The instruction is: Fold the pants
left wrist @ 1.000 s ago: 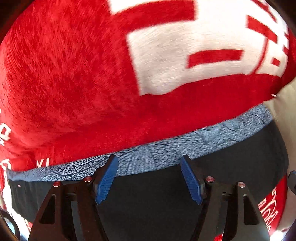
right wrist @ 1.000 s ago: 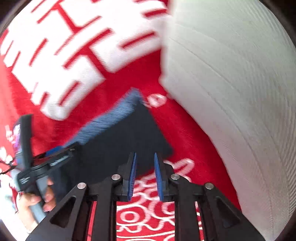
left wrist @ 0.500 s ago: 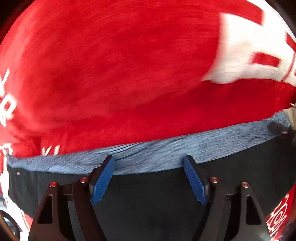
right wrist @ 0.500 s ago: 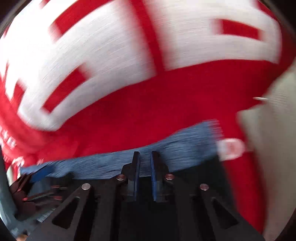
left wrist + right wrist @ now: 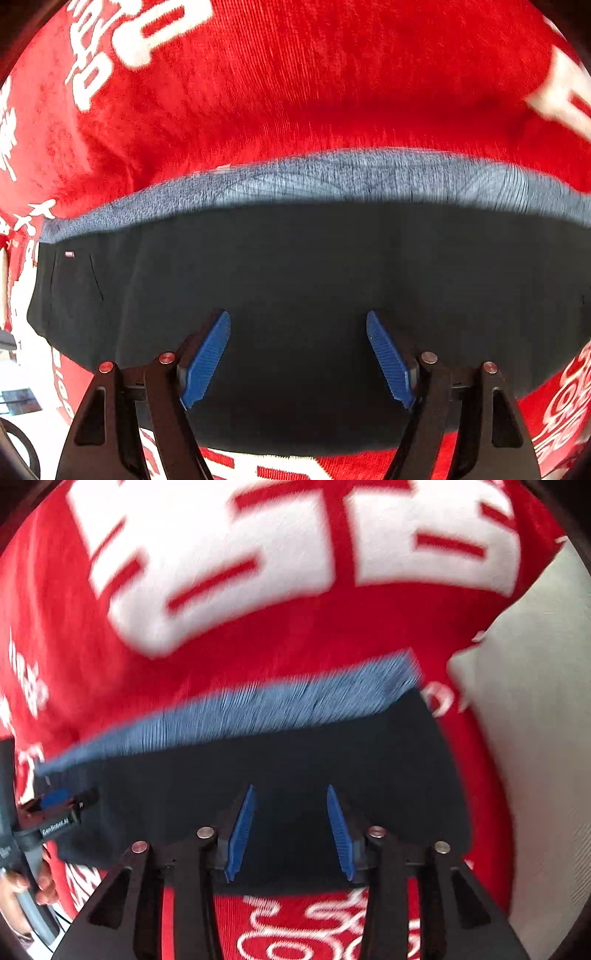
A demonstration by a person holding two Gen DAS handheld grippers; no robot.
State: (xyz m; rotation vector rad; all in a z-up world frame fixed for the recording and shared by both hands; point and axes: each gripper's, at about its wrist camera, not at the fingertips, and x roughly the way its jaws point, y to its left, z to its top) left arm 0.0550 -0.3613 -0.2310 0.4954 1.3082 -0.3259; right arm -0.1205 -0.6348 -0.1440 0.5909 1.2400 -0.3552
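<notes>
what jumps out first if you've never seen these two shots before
The loud red blanket with big white characters fills both views. On it lie the dark pants, folded into a compact slab, with a blue-grey waistband along the far edge. Both grippers hover over the near edge with jaws apart: the left gripper and the right gripper.

Both wrist views close above pants point(image 5: 295, 277)

White lettering "GenRobot.AI" on black body of left hand-held gripper point(image 5: 55, 814), seen at left edge of right wrist view. Large white characters and scrollwork on red plush blanket point(image 5: 92, 635): blurred, not legible.
</notes>
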